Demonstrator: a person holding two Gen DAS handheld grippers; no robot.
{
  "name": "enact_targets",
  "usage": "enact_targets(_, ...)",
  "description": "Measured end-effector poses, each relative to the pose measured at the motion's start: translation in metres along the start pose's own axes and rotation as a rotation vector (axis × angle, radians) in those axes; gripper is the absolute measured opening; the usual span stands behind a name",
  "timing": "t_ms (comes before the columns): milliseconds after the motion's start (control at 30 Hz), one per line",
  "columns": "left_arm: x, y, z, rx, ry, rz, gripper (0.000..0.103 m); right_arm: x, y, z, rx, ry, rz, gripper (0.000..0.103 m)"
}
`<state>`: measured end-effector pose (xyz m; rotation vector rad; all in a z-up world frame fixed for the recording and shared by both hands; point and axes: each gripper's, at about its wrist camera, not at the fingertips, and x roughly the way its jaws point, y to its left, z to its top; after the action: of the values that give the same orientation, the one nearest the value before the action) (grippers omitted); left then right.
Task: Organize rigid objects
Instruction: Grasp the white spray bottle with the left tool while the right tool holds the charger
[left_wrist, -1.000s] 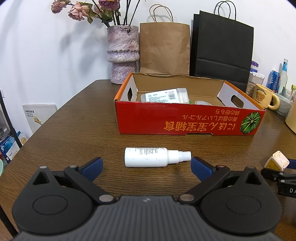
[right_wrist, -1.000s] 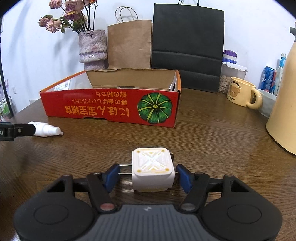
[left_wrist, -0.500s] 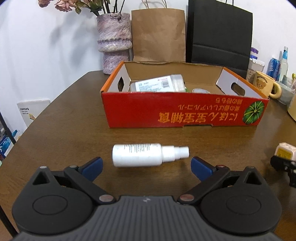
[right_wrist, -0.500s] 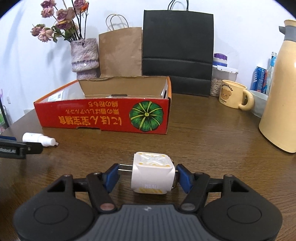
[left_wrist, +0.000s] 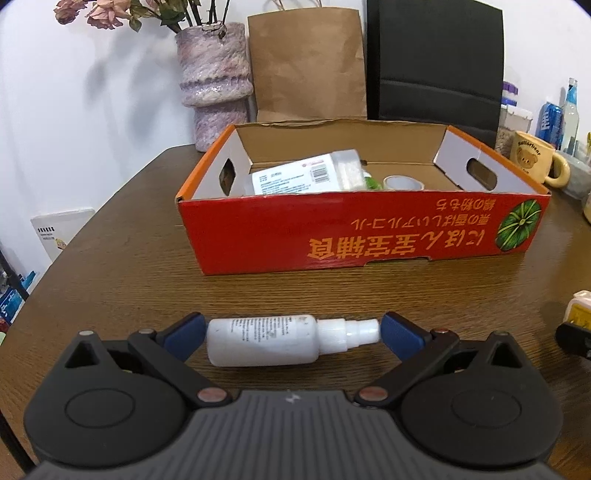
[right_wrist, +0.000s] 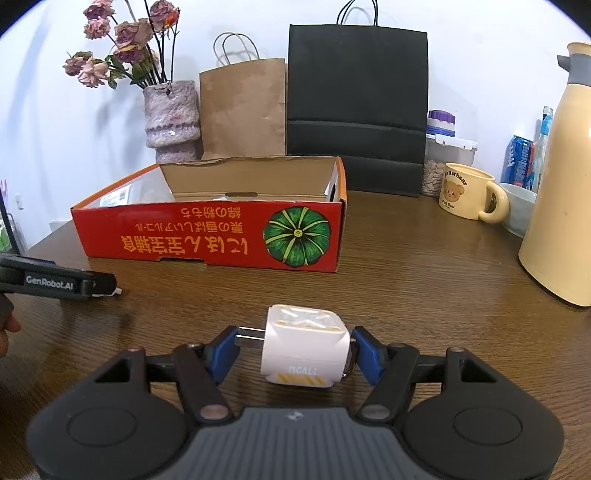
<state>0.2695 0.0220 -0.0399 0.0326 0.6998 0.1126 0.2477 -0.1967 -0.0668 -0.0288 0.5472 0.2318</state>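
A brown wooden bench (left_wrist: 122, 266) against a white wall carries the red box (left_wrist: 364, 230). Before it, the left gripper (left_wrist: 293, 328) jaws are spread around the lying spray bottle (left_wrist: 280, 341); only the right view shows the right gripper (right_wrist: 293, 350) clenched on the white charger (right_wrist: 304, 345)

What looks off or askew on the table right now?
The red cardboard box has its print upside down, so it sits inverted relative to both cameras. The white spray bottle lies on its side between the open left gripper fingers. Nothing spilled.
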Motion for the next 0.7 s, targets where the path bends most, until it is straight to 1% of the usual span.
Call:
enact_targets(133, 0.002, -0.001, -0.001, 0.018, -0.006, 0.014, 0.103, 0.000, 0.000, 0.000, 0.000, 0.000, 0.000, 0.066)
enact_targets(333, 0.007, 0.000, -0.001, 0.025, 0.010, 0.018, 0.103, 0.000, 0.000, 0.000, 0.000, 0.000, -0.001, 0.066)
enact_targets(500, 0.014, 0.005, -0.001, -0.007, 0.040, 0.003, 0.103, 0.000, 0.000, 0.000, 0.000, 0.003, -0.004, 0.066)
enact_targets(600, 0.016, 0.011, -0.002, -0.055, 0.053, -0.019, 0.103, 0.000, -0.001, 0.000, 0.003, 0.002, -0.010, 0.066)
enact_targets(700, 0.015, 0.013, -0.003, -0.071, 0.047, -0.013, 0.103, 0.001, -0.002, 0.001, 0.007, -0.001, -0.018, 0.066)
